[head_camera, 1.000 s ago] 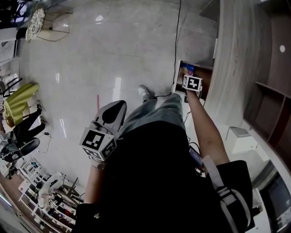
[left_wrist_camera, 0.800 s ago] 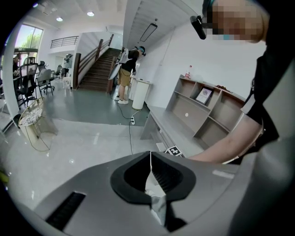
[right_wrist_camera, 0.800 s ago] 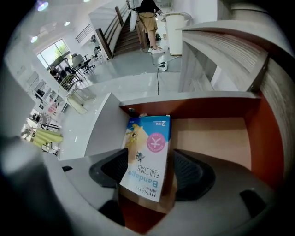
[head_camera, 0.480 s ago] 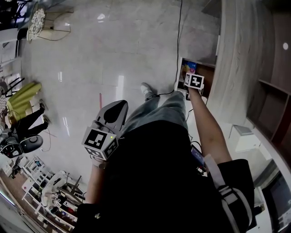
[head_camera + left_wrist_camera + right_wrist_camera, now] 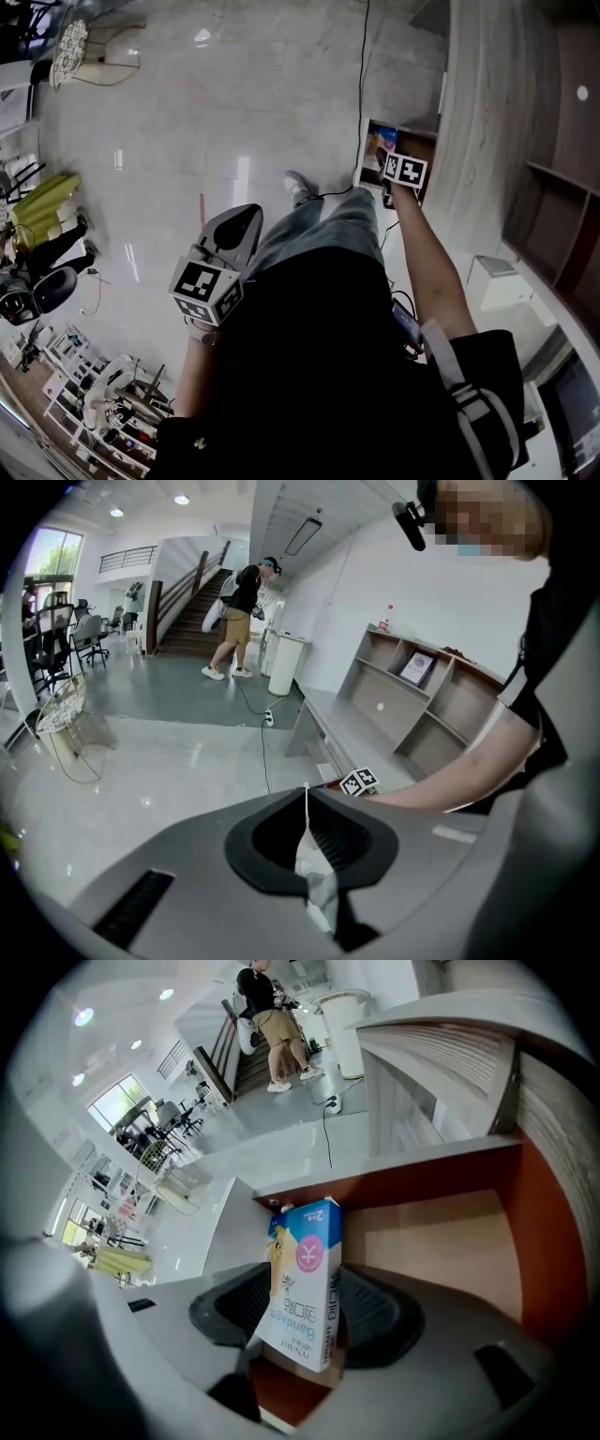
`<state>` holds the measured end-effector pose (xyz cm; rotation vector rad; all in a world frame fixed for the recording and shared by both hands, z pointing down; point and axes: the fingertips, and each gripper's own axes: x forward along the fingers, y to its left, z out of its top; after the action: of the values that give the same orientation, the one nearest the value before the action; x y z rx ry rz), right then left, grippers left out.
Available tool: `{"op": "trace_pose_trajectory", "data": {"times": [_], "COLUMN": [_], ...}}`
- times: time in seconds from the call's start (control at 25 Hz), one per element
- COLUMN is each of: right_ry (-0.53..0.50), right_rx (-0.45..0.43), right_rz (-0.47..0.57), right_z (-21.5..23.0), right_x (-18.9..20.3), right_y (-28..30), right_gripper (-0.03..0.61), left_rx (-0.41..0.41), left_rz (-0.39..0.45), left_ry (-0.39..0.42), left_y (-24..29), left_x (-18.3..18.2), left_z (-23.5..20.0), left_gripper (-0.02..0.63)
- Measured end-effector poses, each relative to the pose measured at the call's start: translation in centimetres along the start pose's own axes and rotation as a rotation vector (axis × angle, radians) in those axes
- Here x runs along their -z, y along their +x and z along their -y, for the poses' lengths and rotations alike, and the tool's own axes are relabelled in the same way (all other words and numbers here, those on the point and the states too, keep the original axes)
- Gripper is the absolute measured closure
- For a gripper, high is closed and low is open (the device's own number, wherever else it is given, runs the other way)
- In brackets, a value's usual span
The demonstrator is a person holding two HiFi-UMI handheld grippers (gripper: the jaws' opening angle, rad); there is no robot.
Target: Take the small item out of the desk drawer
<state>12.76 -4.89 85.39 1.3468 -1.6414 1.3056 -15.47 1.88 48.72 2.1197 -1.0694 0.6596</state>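
Observation:
A blue and white bandage box [image 5: 305, 1283] stands upright between the jaws of my right gripper [image 5: 302, 1321]. The ribbed pads [image 5: 375, 1314] are closing and touch both of its sides. Under and behind it is the red-brown inside of the open desk drawer [image 5: 441, 1237]. From the head view, the right gripper [image 5: 384, 157] reaches into the drawer [image 5: 419, 150] with the box [image 5: 379, 147] at its tips. My left gripper [image 5: 238, 223] hangs low at the person's left side over the floor, jaws shut, tips [image 5: 306, 797] meeting.
The pale wooden desk [image 5: 483, 112] runs along the right, with a white bin [image 5: 497, 286] nearer the person. A black cable [image 5: 366, 75] crosses the shiny floor. The person's leg and shoe [image 5: 298, 189] are beside the drawer. Far off, another person [image 5: 244, 611] stands by stairs.
The right gripper has shifted slightly over the drawer, and the box now shows upright at its tips. The left gripper has barely moved.

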Motion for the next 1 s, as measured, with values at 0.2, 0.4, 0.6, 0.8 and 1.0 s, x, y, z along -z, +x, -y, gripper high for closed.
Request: {"op": "trace_pose_trajectory", "data": {"times": [0.2, 0.4, 0.6, 0.8, 1.0], "right_ry": [0.061, 0.1, 0.126, 0.097, 0.014], "right_rx": [-0.028, -0.079, -0.122, -0.186, -0.144], "right_rz": [0.037, 0.052, 0.065, 0.045, -0.001], "right_z": [0.1, 0.4, -0.1, -2.6, -4.2], "right_x": [-0.3, -0.6, -0.9, -0.8, -0.1], "right_y": [-0.5, -1.1, -1.7, -2.2, -0.8], "right_gripper": [0.373, 0.42, 0.428, 0.463, 0.446], "left_rx": [0.002, -0.001, 0.0, -0.002, -0.007], "left_rz": [-0.004, -0.004, -0.005, -0.002, -0.001], "left_ry": [0.009, -0.002, -0.016, -0.015, -0.01], "left_y": [0.5, 1.1, 1.1, 0.9, 1.3], "left_x": [0.0, 0.0, -0.1, -0.4, -0.2], "left_z": [0.1, 0.4, 0.6, 0.9, 1.1], "left_gripper": [0.597, 0.598, 0.598, 0.598, 0.598]}}
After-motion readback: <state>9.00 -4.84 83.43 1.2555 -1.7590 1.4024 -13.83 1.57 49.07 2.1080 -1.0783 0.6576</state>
